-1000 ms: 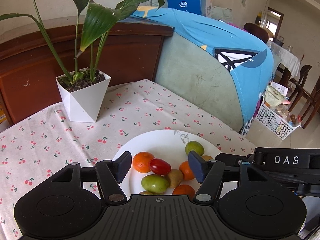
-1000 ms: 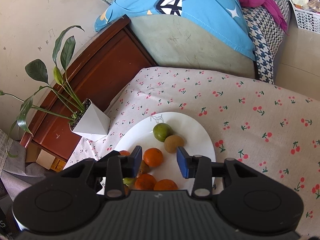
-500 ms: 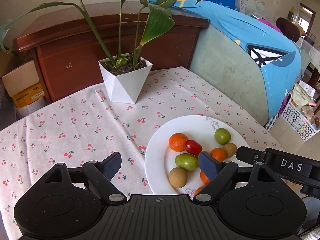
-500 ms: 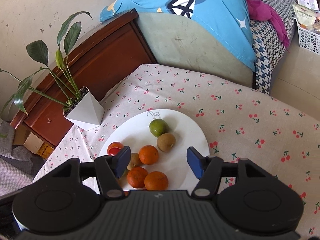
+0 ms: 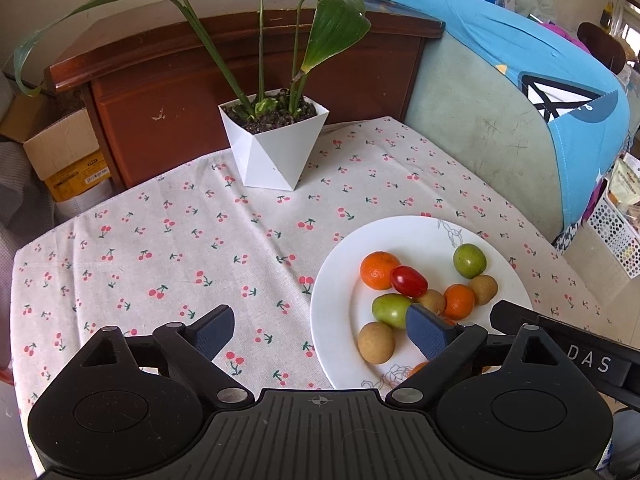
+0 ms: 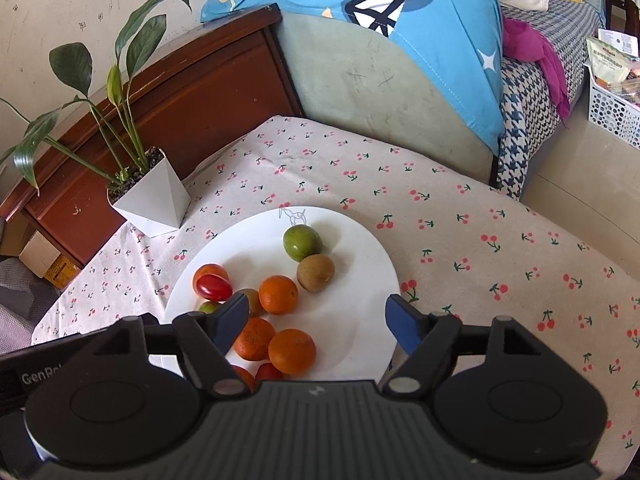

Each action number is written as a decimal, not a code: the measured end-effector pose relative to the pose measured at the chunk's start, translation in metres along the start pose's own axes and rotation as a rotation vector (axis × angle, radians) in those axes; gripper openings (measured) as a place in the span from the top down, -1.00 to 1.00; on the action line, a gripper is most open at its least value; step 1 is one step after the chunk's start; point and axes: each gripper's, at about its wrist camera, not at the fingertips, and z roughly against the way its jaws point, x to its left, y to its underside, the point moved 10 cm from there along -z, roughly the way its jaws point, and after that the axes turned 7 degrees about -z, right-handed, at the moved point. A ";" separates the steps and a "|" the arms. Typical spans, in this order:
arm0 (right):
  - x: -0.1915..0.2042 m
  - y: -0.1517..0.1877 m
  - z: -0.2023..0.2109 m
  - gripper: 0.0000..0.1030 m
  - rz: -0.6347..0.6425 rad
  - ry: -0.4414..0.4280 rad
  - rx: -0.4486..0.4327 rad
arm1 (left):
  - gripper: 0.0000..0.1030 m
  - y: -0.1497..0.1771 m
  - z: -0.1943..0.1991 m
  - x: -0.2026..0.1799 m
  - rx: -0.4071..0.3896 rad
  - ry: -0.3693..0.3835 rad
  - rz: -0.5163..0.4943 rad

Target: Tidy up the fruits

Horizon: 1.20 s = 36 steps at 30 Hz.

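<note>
A white plate (image 5: 340, 280) (image 6: 360, 248) on the cherry-print tablecloth holds several fruits: oranges (image 5: 379, 270) (image 6: 278, 294), a red cherry tomato (image 5: 408, 280) (image 6: 213, 285), green fruits (image 5: 469, 260) (image 6: 302, 242) and brown kiwis (image 5: 376, 342) (image 6: 315, 272). My left gripper (image 5: 320, 332) is open and empty, above the plate's left rim. My right gripper (image 6: 316, 320) is open and empty, above the near oranges (image 6: 291, 351). The right gripper's body shows in the left wrist view (image 5: 560, 344).
A white faceted pot with a leafy plant (image 5: 274, 140) (image 6: 150, 196) stands at the table's far edge. Behind it is a wooden cabinet (image 5: 240, 72). A sofa with a blue cloth (image 5: 500, 100) (image 6: 400, 40) borders the table. A white basket (image 6: 612, 100) sits on the floor.
Both grippers have drawn back and up from the plate, and their jaws have opened wider. The left gripper has shifted left, so the plate now sits to its right.
</note>
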 end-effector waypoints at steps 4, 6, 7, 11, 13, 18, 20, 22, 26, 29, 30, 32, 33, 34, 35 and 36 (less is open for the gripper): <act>0.001 0.001 0.000 -0.52 0.017 0.010 0.003 | -0.85 0.003 -0.002 0.003 0.014 -0.010 0.003; 0.002 0.002 0.000 -0.53 0.029 0.019 0.005 | -0.85 0.004 -0.004 0.003 0.023 -0.017 0.003; 0.002 0.002 0.000 -0.53 0.035 0.023 0.004 | -0.85 0.004 -0.005 0.004 0.026 -0.020 0.002; 0.004 0.002 0.002 -0.61 0.070 0.043 -0.005 | -0.85 0.006 -0.007 0.004 0.038 -0.035 -0.006; 0.003 0.002 0.002 -0.62 0.078 0.050 -0.002 | -0.85 0.007 -0.007 0.004 0.042 -0.039 -0.011; -0.001 0.004 0.000 -0.62 0.088 0.084 0.012 | -0.85 0.008 -0.008 0.005 0.049 -0.060 -0.019; -0.001 0.004 -0.001 -0.63 0.092 0.086 0.016 | -0.85 0.008 -0.008 0.007 0.051 -0.067 -0.019; 0.001 0.006 -0.001 -0.63 0.109 0.089 0.018 | -0.85 0.008 -0.009 0.007 0.054 -0.070 -0.020; 0.007 0.009 -0.001 -0.64 0.168 0.103 0.019 | -0.85 0.008 -0.008 0.007 0.052 -0.083 -0.027; 0.008 0.011 -0.003 -0.64 0.191 0.115 0.026 | -0.85 0.007 -0.008 0.010 0.050 -0.097 -0.027; 0.008 0.012 -0.003 -0.64 0.191 0.116 0.028 | -0.85 0.008 -0.008 0.010 0.051 -0.098 -0.027; 0.008 0.013 -0.004 -0.64 0.194 0.119 0.032 | -0.85 0.008 -0.009 0.010 0.057 -0.102 -0.030; 0.008 0.013 -0.004 -0.64 0.198 0.122 0.032 | -0.85 0.009 -0.009 0.010 0.058 -0.106 -0.034; 0.008 0.013 -0.004 -0.64 0.203 0.125 0.032 | -0.85 0.009 -0.009 0.010 0.059 -0.111 -0.037; 0.008 0.014 -0.004 -0.64 0.210 0.130 0.030 | -0.85 0.009 -0.010 0.010 0.060 -0.115 -0.039; 0.009 0.014 -0.004 -0.64 0.216 0.135 0.028 | -0.85 0.010 -0.010 0.010 0.062 -0.120 -0.042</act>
